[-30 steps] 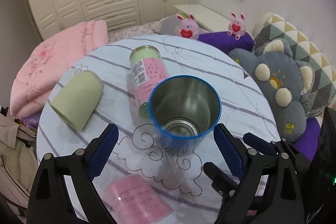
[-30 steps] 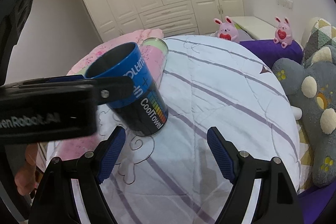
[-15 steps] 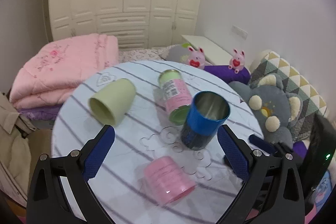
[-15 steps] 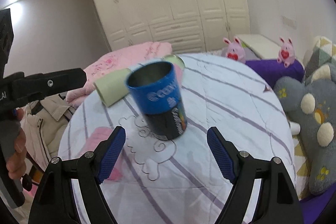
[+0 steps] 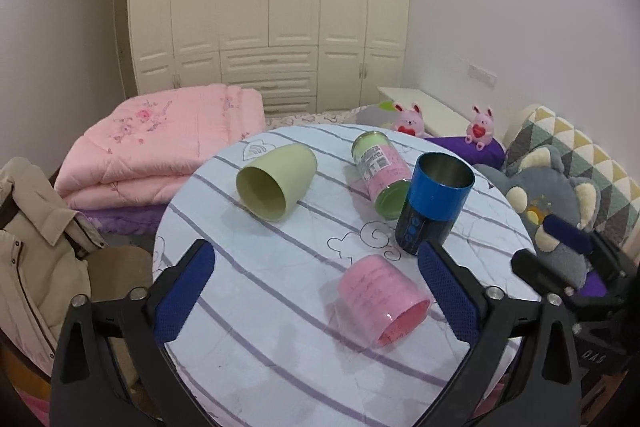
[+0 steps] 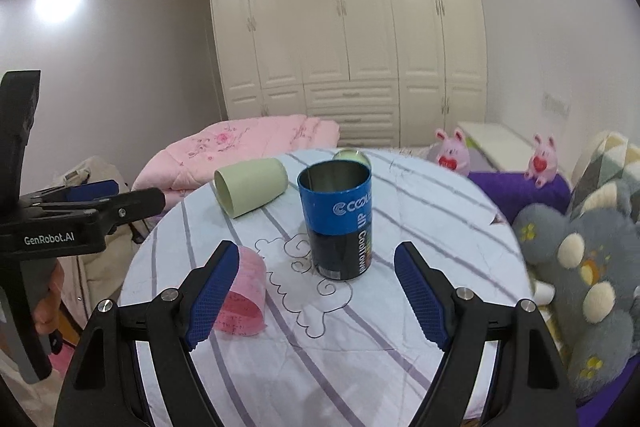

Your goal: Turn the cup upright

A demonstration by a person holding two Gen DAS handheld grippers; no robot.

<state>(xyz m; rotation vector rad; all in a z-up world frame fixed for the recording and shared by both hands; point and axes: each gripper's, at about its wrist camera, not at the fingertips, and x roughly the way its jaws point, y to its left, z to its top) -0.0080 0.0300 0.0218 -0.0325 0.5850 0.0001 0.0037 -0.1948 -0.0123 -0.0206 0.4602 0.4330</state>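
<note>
A blue and black metal cup (image 5: pixel 434 203) stands upright, mouth up, on the round striped table (image 5: pixel 280 339); it also shows in the right wrist view (image 6: pixel 340 223). My left gripper (image 5: pixel 316 291) is open and empty, held back above the table's near side. My right gripper (image 6: pixel 318 291) is open and empty, just short of the blue cup. A pale green cup (image 5: pixel 276 183) lies on its side at the back left, as does a pink cup (image 5: pixel 380 303) near the front. A pink-labelled can (image 5: pixel 380 171) lies behind the blue cup.
A folded pink quilt (image 5: pixel 160 155) lies beyond the table. A grey plush toy (image 5: pixel 556 195) and patterned pillow sit at the right. A beige jacket (image 5: pixel 36 259) hangs at the left. White wardrobes line the back wall.
Both grippers have pulled back and up from the blue cup, which now stands free and upright on the table. The left gripper no longer straddles it.
</note>
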